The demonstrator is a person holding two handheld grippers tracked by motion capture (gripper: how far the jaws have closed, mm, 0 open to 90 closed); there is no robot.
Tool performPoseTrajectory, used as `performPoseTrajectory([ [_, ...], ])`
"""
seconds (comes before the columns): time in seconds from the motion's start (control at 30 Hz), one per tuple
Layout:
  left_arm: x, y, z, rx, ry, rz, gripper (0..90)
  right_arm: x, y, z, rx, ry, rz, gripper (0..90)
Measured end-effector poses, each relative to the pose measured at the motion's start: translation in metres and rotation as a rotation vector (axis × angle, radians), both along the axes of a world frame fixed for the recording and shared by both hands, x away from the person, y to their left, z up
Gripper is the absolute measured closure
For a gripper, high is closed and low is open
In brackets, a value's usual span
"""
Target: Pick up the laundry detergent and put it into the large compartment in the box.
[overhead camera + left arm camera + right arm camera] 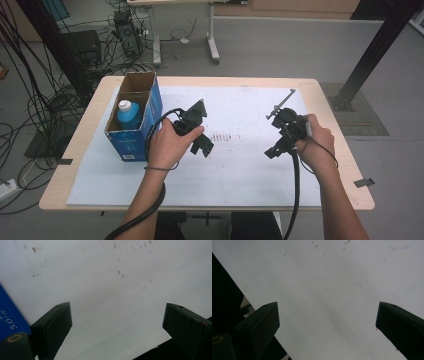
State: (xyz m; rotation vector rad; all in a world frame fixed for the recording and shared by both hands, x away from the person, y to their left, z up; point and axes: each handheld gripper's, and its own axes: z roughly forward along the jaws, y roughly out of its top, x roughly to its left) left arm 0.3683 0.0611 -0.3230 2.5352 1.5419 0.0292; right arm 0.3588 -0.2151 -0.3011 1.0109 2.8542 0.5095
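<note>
Grey floor strewn with cables surrounds the light wooden table (330,90) and its white sheet (240,170). From the high view, a blue cardboard box (131,136) near the left edge holds a blue white-capped bottle (129,114), the likely target; the left gripper (200,142) hangs just beside it, the right gripper (275,150) toward the right edge. Left gripper view: jaws spread, empty, box at left. Right gripper view: jaws spread over bare sheet. Better to steady the box before lifting the bottle straight up.

Black hand-held gripper (197,131), trailing cable
</note>
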Motion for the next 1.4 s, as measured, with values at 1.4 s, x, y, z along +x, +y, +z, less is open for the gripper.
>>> performPoseTrajectory([
  [1.4, -0.004, -0.005, -0.033, -0.06, 0.066, 0.01, 9.3, -0.001, 0.0, 0.005, -0.012, -0.018, -0.004, 4.9],
])
